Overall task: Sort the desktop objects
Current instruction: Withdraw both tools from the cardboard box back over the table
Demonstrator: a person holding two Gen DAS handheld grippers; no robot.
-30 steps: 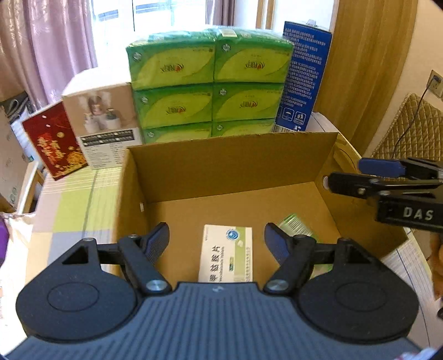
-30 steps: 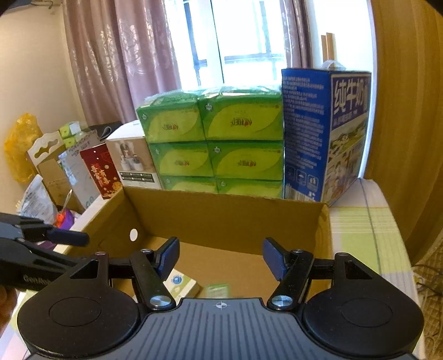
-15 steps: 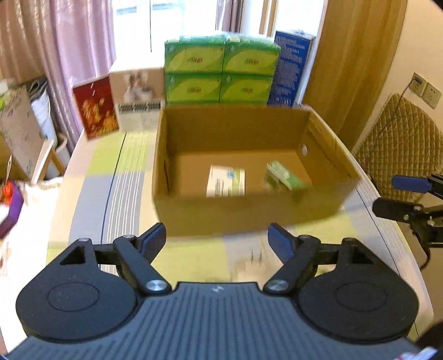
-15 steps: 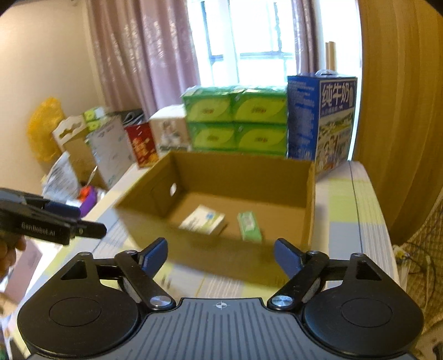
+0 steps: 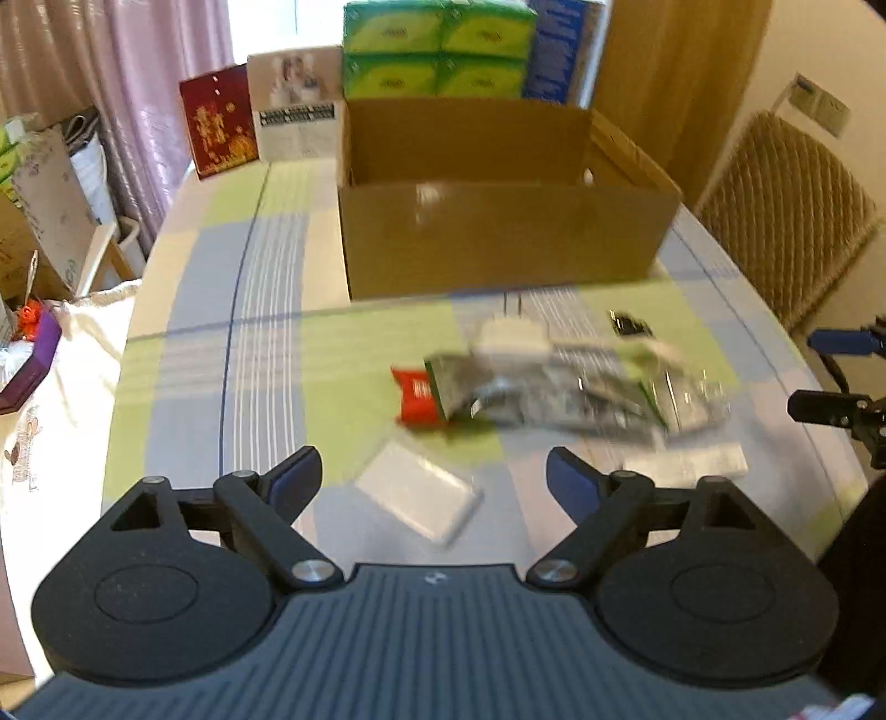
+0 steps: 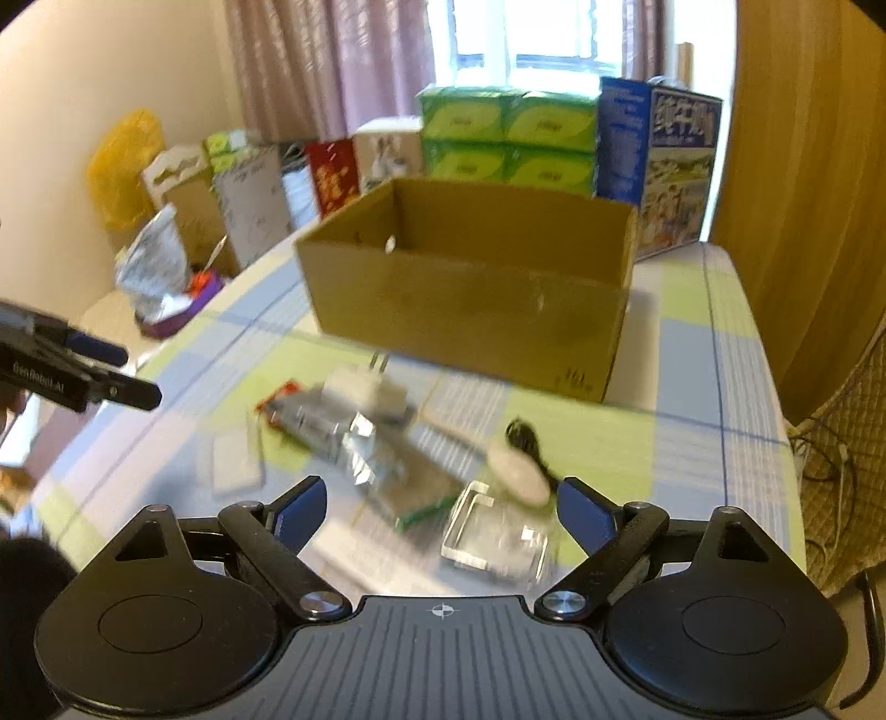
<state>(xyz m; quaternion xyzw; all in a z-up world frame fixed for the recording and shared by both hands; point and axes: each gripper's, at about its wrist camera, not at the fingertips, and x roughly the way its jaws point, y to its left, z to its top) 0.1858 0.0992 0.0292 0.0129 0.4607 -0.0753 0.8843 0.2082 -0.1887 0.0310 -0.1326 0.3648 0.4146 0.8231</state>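
Loose items lie blurred on the checked tablecloth in front of an open cardboard box (image 5: 498, 238) (image 6: 470, 310). Among them are a red packet (image 5: 415, 396), a white charger plug (image 5: 512, 335) (image 6: 368, 387), a silvery foil pack (image 5: 498, 387) (image 6: 326, 426), a flat white case (image 5: 418, 501) and a clear plastic case (image 6: 493, 540). My left gripper (image 5: 433, 479) is open and empty, just short of the white case. My right gripper (image 6: 442, 509) is open and empty over the clear case. Each gripper shows at the edge of the other's view.
Green tissue packs (image 5: 437, 50) and a blue milk carton (image 6: 653, 160) stand behind the box. A red card (image 5: 219, 127) and a white product box (image 5: 293, 108) stand at the back left. A wicker chair (image 5: 786, 216) is at the right, clutter at the left.
Both grippers have pulled back from over the cardboard box toward the near side of the table. The box interior has dropped out of sight and the loose items have come into view.
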